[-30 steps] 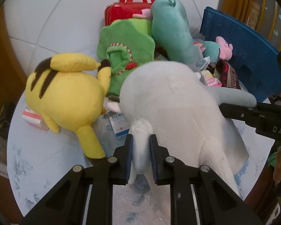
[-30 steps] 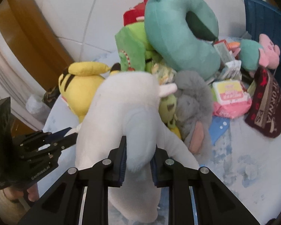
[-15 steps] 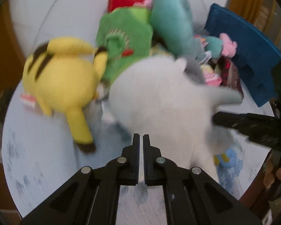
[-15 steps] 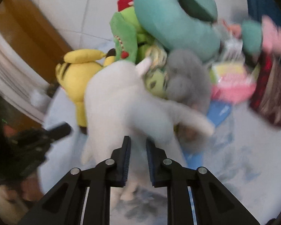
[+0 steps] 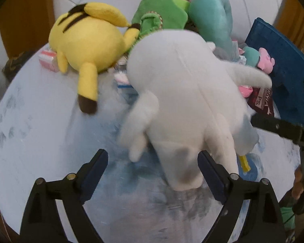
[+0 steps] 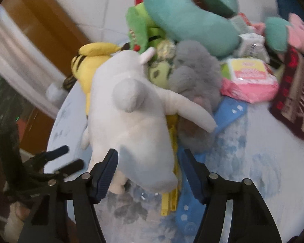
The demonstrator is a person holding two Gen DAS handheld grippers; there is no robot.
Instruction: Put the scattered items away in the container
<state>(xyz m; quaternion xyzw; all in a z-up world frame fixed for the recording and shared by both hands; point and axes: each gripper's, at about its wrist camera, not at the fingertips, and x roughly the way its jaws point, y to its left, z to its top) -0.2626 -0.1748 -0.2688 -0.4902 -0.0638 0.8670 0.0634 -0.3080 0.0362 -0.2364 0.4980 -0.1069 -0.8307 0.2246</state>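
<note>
As I look down both cameras: white plush (image 5: 184, 101) lies on the surface (image 5: 40, 141), long axis running away from me
Left hand-held gripper (image 5: 153, 174): released, straddling its near end
Right hand-held gripper (image 6: 149, 174): released, equally near
Change: both were clenched on it; jaws have just been opening

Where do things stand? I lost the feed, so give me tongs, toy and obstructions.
Left tongs and right tongs open, jaws just spread. Big white plush toy released, lying on the pale round table. Yellow plush and toy pile crowd behind it.
</note>
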